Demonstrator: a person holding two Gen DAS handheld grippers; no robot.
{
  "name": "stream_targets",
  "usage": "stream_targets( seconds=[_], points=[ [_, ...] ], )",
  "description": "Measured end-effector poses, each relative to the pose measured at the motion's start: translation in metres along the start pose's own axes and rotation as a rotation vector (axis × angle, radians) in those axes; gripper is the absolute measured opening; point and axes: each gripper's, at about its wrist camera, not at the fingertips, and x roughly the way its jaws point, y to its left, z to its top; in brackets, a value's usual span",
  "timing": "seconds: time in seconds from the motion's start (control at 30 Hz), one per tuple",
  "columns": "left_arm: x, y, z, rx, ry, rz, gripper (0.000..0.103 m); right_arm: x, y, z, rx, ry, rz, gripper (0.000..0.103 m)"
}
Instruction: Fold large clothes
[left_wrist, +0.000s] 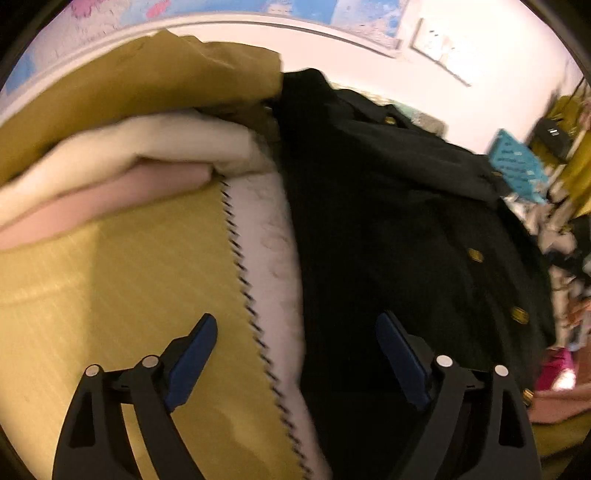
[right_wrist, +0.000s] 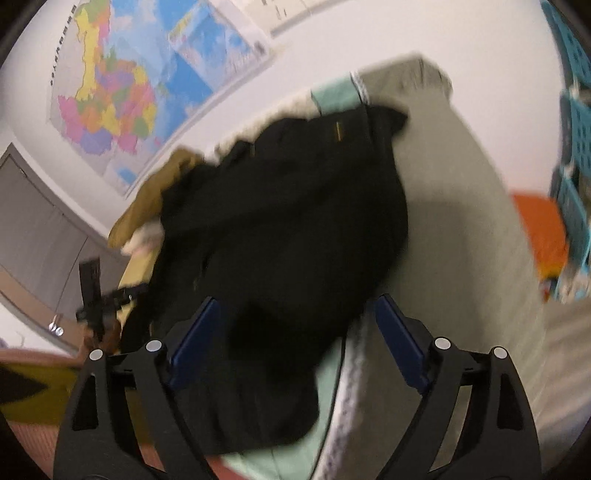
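Fingers of your left gripper (left_wrist: 295, 354) and right gripper (right_wrist: 295, 339) stand wide apart, gripping nothing, above the black coat (left_wrist: 388, 221) on the bed (right_wrist: 461, 229).

A lived-in bedroom: bed (right_wrist: 461, 221) heaped with clothes, wall map (right_wrist: 110, 96), blue storage baskets (right_wrist: 576, 147).
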Motion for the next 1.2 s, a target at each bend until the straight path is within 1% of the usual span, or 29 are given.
stream_targets(
  seconds=[0.1, 0.13, 0.2, 0.23, 0.27, 0.33, 0.37, 0.4, 0.43, 0.47, 0.5, 0.53, 0.6, 0.67, 0.7, 0.73, 0.77, 0.83, 0.87, 0.9, 0.93, 0.97, 1.0, 1.03, 1.07, 1.1, 1.13, 1.17, 1.2],
  points=[
    [-0.006, -0.005, -0.013, 0.013, 0.026, -0.09, 0.092, 0.005, 0.003, -0.028, 0.009, 0.018, 0.086, 0.086],
    [-0.006, -0.007, -0.016, 0.025, 0.035, -0.112, 0.095, 0.006, 0.009, -0.034, -0.016, 0.012, 0.098, 0.086],
    [-0.008, -0.018, -0.027, 0.068, 0.054, -0.182, 0.096, 0.012, 0.022, -0.04, -0.069, 0.016, 0.115, 0.086],
    [-0.007, -0.023, -0.029, 0.086, 0.061, -0.206, 0.096, 0.017, 0.029, -0.042, -0.095, 0.016, 0.107, 0.083],
    [-0.007, -0.028, -0.031, 0.102, 0.065, -0.223, 0.096, 0.021, 0.033, -0.042, -0.109, 0.009, 0.099, 0.075],
    [-0.007, -0.04, -0.038, 0.13, 0.064, -0.217, 0.096, 0.028, 0.033, -0.041, -0.064, 0.035, 0.154, 0.023],
    [-0.006, -0.045, -0.04, 0.14, 0.059, -0.191, 0.092, 0.028, 0.034, -0.041, -0.043, 0.038, 0.19, 0.019],
    [-0.007, -0.05, -0.04, 0.143, 0.044, -0.136, 0.063, 0.022, 0.04, -0.042, -0.057, 0.02, 0.194, 0.017],
    [-0.007, -0.053, -0.04, 0.13, 0.045, -0.132, 0.046, 0.014, 0.047, -0.042, -0.067, -0.002, 0.197, 0.016],
    [-0.008, -0.05, -0.036, 0.082, 0.069, -0.191, 0.029, 0.0, 0.053, -0.039, -0.061, -0.046, 0.223, 0.015],
    [-0.012, -0.047, -0.031, 0.032, 0.064, -0.232, 0.027, -0.018, 0.056, -0.038, -0.051, -0.1, 0.238, 0.015],
    [-0.017, -0.045, -0.028, 0.019, 0.044, -0.244, 0.025, -0.034, 0.059, -0.036, -0.042, -0.145, 0.239, 0.014],
    [-0.038, -0.047, -0.022, 0.0, -0.016, -0.28, 0.024, -0.071, 0.069, -0.032, -0.043, -0.238, 0.224, 0.013],
    [-0.053, -0.05, -0.017, -0.003, -0.037, -0.318, 0.024, -0.096, 0.079, -0.035, -0.068, -0.286, 0.195, 0.012],
    [-0.056, -0.053, -0.016, -0.006, -0.037, -0.337, 0.024, -0.105, 0.082, -0.036, -0.06, -0.306, 0.201, 0.012],
    [-0.059, -0.054, -0.015, -0.008, -0.028, -0.356, 0.024, -0.109, 0.083, -0.039, -0.042, -0.317, 0.214, 0.012],
    [-0.059, -0.054, -0.016, 0.001, -0.01, -0.356, 0.027, -0.11, 0.082, -0.041, -0.043, -0.313, 0.214, 0.012],
    [-0.05, -0.054, -0.02, 0.013, 0.022, -0.299, 0.034, -0.096, 0.075, -0.049, -0.023, -0.266, 0.166, 0.013],
    [-0.042, -0.049, -0.024, 0.002, 0.051, -0.283, 0.039, -0.081, 0.068, -0.054, -0.001, -0.211, 0.142, 0.014],
    [-0.039, -0.044, -0.03, -0.001, 0.076, -0.281, 0.046, -0.069, 0.063, -0.056, 0.013, -0.184, 0.126, 0.014],
    [-0.03, -0.041, -0.036, -0.001, 0.111, -0.282, 0.05, -0.058, 0.055, -0.06, 0.037, -0.148, 0.096, 0.017],
    [-0.022, -0.039, -0.041, -0.002, 0.136, -0.267, 0.058, -0.044, 0.046, -0.065, 0.07, -0.099, 0.087, 0.018],
    [-0.017, -0.037, -0.045, 0.002, 0.151, -0.242, 0.061, -0.038, 0.04, -0.068, 0.08, -0.078, 0.086, 0.022],
    [-0.014, -0.035, -0.047, 0.003, 0.155, -0.243, 0.061, -0.032, 0.034, -0.072, 0.096, -0.065, 0.071, 0.027],
    [-0.015, -0.033, -0.048, 0.001, 0.14, -0.255, 0.066, -0.03, 0.029, -0.074, 0.107, -0.056, 0.064, 0.031],
    [-0.016, -0.031, -0.048, -0.006, 0.134, -0.279, 0.076, -0.03, 0.026, -0.078, 0.108, -0.049, 0.059, 0.042],
    [-0.019, -0.029, -0.049, -0.009, 0.132, -0.289, 0.08, -0.029, 0.024, -0.08, 0.117, -0.043, 0.055, 0.051],
    [-0.021, -0.029, -0.049, -0.009, 0.133, -0.3, 0.085, -0.03, 0.022, -0.081, 0.124, -0.045, 0.046, 0.051],
    [-0.019, -0.03, -0.049, -0.006, 0.139, -0.325, 0.086, -0.031, 0.022, -0.079, 0.115, -0.047, 0.044, 0.052]
  ],
)
